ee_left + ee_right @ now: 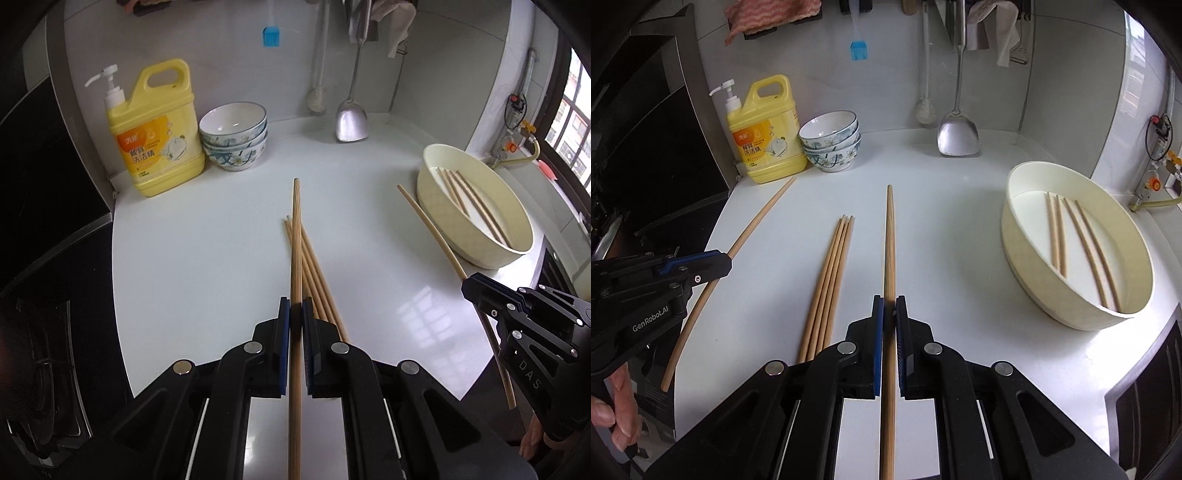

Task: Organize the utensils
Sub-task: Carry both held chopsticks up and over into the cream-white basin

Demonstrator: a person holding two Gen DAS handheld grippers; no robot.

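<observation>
Wooden chopstick [295, 258] clamped in the left gripper [294, 314]; a second chopstick [889, 258] clamped in the right gripper [889, 314], both pointing to 12 o'clock. Four loose chopsticks [827, 288] lie on the white counter [942, 206]; four more rest in the cream basin [1034, 280] at 2 o'clock.

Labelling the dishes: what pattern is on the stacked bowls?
White with a blue floral pattern on the stacked bowls, clearest in the right wrist view.

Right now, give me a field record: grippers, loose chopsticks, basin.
left hand-held gripper: shut on one chopstick
right hand-held gripper: shut on another chopstick
loose chopsticks: four, side by side on the counter
basin: four chopsticks inside
back of counter: soap jug, stacked bowls
</observation>
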